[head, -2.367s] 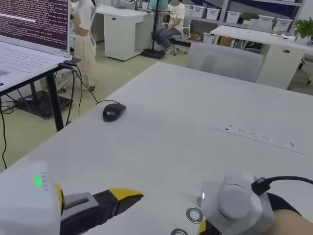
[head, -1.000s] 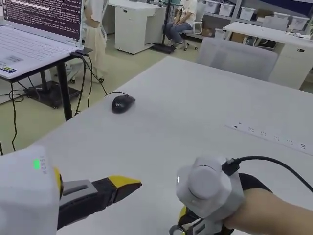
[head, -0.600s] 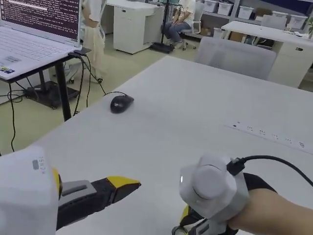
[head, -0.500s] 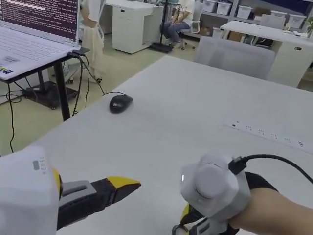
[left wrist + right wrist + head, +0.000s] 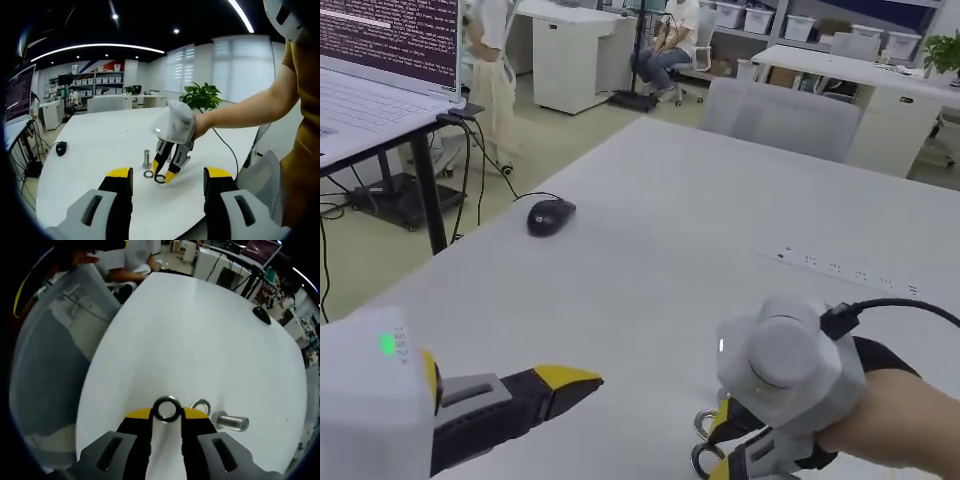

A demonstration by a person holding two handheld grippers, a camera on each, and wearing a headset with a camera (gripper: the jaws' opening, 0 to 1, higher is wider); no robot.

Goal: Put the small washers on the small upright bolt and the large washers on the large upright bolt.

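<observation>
My right gripper (image 5: 166,416) is shut on a metal washer (image 5: 166,409), held by its rim between the yellow fingertips just above the white table (image 5: 200,340). A second washer (image 5: 201,405) lies flat on the table close by, next to an upright silver bolt (image 5: 230,421). In the left gripper view the right gripper (image 5: 164,176) hangs over the table with the held washer (image 5: 160,178), beside the bolt (image 5: 146,158) and the loose washer (image 5: 148,174). My left gripper (image 5: 169,175) is open, with nothing between its jaws, short of them. In the head view the right gripper (image 5: 720,450) is at the bottom, the left gripper (image 5: 570,382) at the lower left.
A black mouse (image 5: 550,215) with its cable lies at the table's left edge. A white power strip (image 5: 850,275) lies at the far right. A grey chair (image 5: 780,118) stands behind the table, a laptop (image 5: 380,60) on a side stand at the left. People sit far behind.
My right gripper has risen a little and shifted right, with the washer between its fingertips. The left gripper has kept its place. The head camera has shifted slightly.
</observation>
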